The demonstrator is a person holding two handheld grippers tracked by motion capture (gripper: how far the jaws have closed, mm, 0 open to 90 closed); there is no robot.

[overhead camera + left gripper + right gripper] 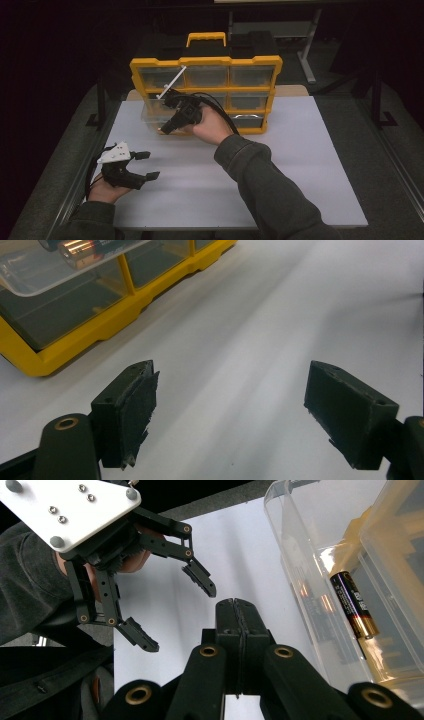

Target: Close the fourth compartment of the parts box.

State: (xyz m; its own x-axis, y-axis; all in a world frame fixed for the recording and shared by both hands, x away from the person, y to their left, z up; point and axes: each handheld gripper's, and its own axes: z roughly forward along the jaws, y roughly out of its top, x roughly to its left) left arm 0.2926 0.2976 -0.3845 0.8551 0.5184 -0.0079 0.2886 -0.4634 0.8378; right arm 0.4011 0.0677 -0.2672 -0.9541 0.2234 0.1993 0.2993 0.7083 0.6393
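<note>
A yellow organizer (206, 62) with clear drawers stands upright at the back of the white table. One clear drawer (151, 116) on its left side is pulled out, and a black and copper battery (354, 605) lies in it. The battery (75, 247) also lies at the top left of the left gripper view. My right gripper (166, 129) hangs just in front of that drawer; its jaws (239, 611) are shut with nothing between them. My left gripper (145, 165) rests low over the table's left front, open and empty, also seen from the right gripper view (172, 610).
The white tabletop (300, 165) stretches wide to the right and front of the organizer. Dark floor and table legs surround it. The organizer's yellow frame (70, 347) lies ahead and left of the left gripper's jaws.
</note>
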